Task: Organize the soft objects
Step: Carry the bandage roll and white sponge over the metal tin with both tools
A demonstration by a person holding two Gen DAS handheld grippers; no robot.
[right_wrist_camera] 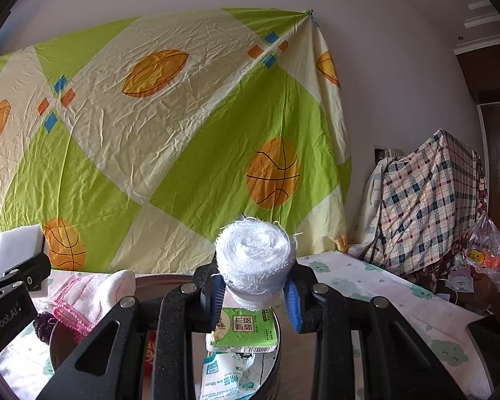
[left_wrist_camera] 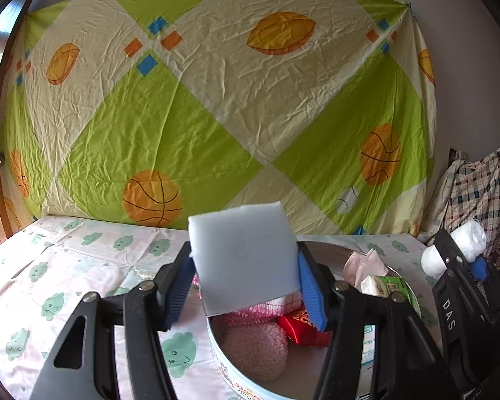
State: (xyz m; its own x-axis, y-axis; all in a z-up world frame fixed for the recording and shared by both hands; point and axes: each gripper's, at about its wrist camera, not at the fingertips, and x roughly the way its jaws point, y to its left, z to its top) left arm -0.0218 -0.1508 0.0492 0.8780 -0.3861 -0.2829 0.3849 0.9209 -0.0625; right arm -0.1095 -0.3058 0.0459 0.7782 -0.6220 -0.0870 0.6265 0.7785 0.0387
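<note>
The left hand-held gripper (left_wrist_camera: 245, 286) is raised above the round tin (left_wrist_camera: 216, 350), its blue-padded fingers (left_wrist_camera: 311, 291) pinching a pale grey sponge block (left_wrist_camera: 245, 256) by its two side edges, so that the block stands tilted over the tin's near rim. The right hand-held gripper (right_wrist_camera: 255, 295) is likewise held up over the tin (right_wrist_camera: 55, 343), and its fingers are pressed against a roll of white gauze bandage (right_wrist_camera: 255, 256), which sits with its spiral end facing the camera (loose threads fray from its edge). In the left wrist view the right hand-held gripper (left_wrist_camera: 463, 260) appears at the right edge, its black body lettered "DAS"; in the right wrist view the left one shows at the left edge with "Robot.AI" partly readable on its side.

Inside the tin lie a pink fluffy item (left_wrist_camera: 253, 350), a white cloth with pink crochet trim (right_wrist_camera: 90, 300), a red packet with gold writing (left_wrist_camera: 300, 328) too small to read, a green tissue pack (right_wrist_camera: 246, 330) printed with Chinese characters and a barcode, and a white-and-teal pouch (right_wrist_camera: 221, 380) marked "10cm". The tin rests on a counter covered by a cloth printed with green clouds (left_wrist_camera: 50, 283). Behind hangs a green and cream sheet with orange basketballs (left_wrist_camera: 216, 116), and a checked cloth (right_wrist_camera: 426, 206) drapes a heap at the right.
</note>
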